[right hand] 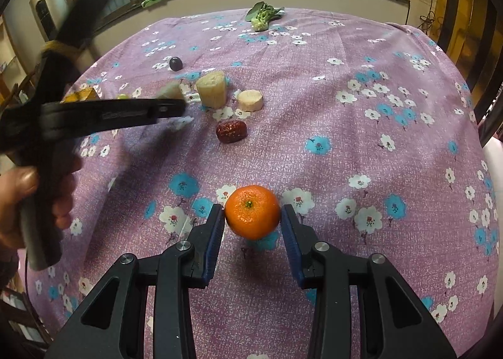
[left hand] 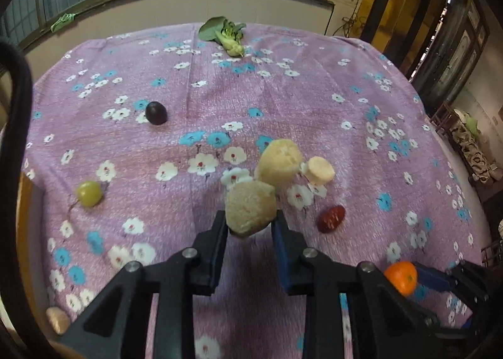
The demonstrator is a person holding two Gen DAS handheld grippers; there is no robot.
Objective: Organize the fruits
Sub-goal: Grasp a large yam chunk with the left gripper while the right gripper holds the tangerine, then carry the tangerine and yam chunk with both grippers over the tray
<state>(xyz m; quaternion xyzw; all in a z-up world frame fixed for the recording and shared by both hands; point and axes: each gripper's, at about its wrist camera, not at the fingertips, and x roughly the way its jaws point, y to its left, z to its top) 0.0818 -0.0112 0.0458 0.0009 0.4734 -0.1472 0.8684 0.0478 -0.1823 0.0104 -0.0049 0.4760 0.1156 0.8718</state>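
My left gripper (left hand: 249,221) is shut on a pale rough sugarcane chunk (left hand: 250,208) and holds it above the cloth, just short of two more pale chunks (left hand: 280,164) (left hand: 320,171). My right gripper (right hand: 252,220) is shut on an orange tangerine (right hand: 252,212) a little above the cloth; it also shows in the left wrist view (left hand: 401,277). A red date (right hand: 231,131) lies between the two. A dark grape (left hand: 156,112) and a green grape (left hand: 89,193) lie to the left.
A leafy green vegetable (left hand: 224,32) lies at the table's far edge. The purple flowered tablecloth (right hand: 361,151) covers the whole table. Another pale piece (left hand: 57,319) sits at the near left edge. A window sill and wall stand behind the table.
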